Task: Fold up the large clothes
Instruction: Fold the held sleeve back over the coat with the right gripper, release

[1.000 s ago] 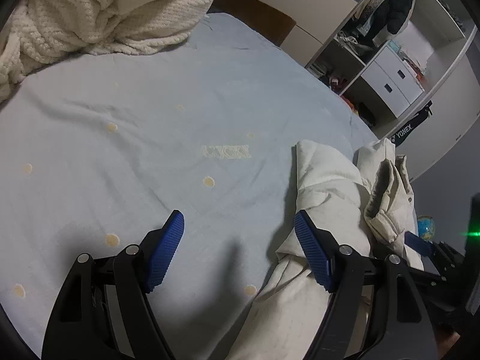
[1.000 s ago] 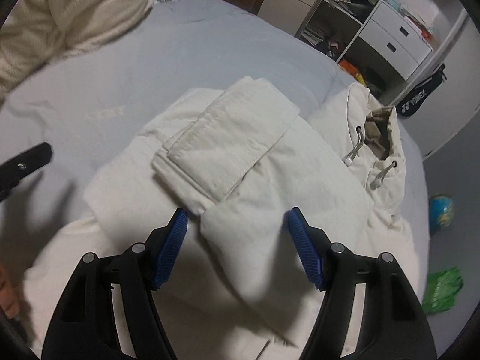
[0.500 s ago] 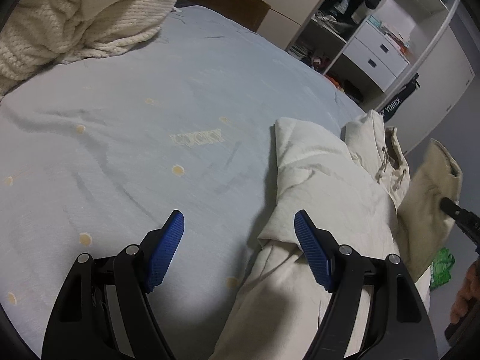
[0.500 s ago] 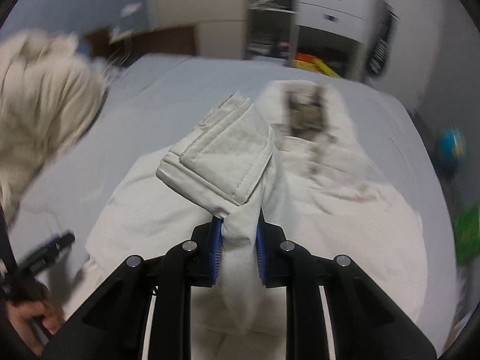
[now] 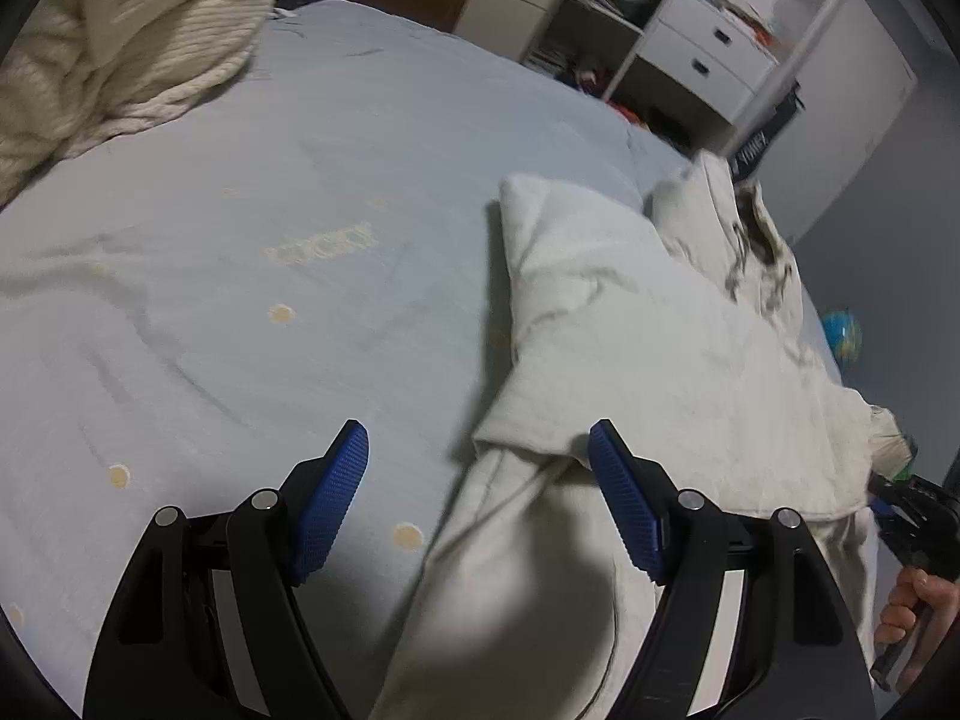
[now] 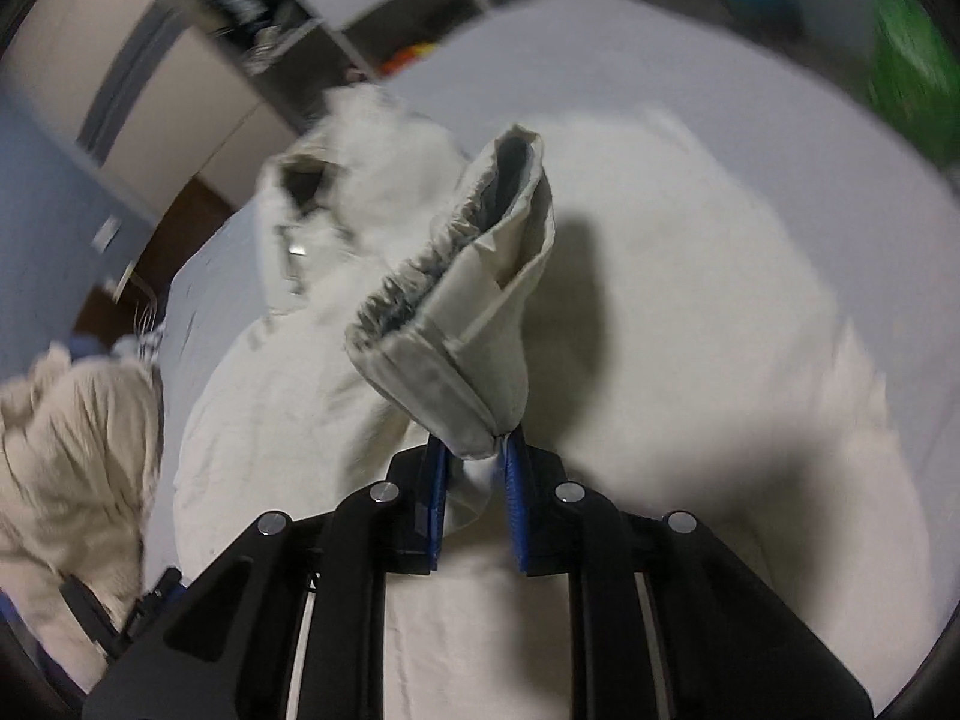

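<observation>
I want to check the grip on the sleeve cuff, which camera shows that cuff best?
The right wrist view. The sleeve cuff stands up right in front of the lens, its dark lining showing, pinched between the right gripper jaws. The left wrist view shows only a sliver of it at the jacket's far right edge, above the right gripper there.

My left hand-held gripper hangs with its blue pads spread wide over the pale blue bed, nothing between them but sheet and the edge of the cream jacket. A knitted blanket is bunched at upper left. At far right a hand grips a black tool.
</observation>
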Available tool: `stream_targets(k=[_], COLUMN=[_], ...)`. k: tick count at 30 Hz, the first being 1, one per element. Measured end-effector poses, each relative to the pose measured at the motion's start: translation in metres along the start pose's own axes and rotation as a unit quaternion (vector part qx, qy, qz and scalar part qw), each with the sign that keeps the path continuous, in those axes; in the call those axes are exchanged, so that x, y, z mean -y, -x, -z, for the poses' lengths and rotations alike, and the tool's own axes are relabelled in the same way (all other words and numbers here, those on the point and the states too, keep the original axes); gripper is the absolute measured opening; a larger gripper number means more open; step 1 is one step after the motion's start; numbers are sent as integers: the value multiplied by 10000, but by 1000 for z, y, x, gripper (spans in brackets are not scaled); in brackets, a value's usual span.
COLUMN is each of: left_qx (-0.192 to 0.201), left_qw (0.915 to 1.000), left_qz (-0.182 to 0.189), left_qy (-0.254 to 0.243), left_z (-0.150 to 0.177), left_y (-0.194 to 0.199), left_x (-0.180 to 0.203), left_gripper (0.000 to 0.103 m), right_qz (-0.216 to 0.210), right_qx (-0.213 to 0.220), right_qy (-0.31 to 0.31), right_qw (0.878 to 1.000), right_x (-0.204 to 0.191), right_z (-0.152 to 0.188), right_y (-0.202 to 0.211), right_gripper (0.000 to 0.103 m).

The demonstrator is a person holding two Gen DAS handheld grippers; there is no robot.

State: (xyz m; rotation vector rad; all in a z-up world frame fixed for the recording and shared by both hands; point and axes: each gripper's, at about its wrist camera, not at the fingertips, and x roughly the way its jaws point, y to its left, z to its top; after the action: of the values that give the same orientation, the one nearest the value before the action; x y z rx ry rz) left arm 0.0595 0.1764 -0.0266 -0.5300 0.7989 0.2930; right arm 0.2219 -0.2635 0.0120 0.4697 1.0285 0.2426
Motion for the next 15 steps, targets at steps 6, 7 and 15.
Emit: stream_targets(k=[6, 7, 15], left_qx=[-150, -185, -222], left_qw=[9995, 9995, 9994], left_qz=[-49, -59, -156], left_qy=[-257, -230, -208], left_z=[4, 5, 7], left_y=[-7, -9, -8], left_x=[7, 6, 5], left_gripper=[75, 76, 78], right_qz=[-444, -474, -444], right_qx=[-257, -269, -217], right_qy=[-689, -680, -550], right_qw=[9963, 9962, 9973], right_x=[37, 39, 79], right_z=[12, 13, 25], right_y=[-3, 2, 59], right_gripper=[26, 29, 38])
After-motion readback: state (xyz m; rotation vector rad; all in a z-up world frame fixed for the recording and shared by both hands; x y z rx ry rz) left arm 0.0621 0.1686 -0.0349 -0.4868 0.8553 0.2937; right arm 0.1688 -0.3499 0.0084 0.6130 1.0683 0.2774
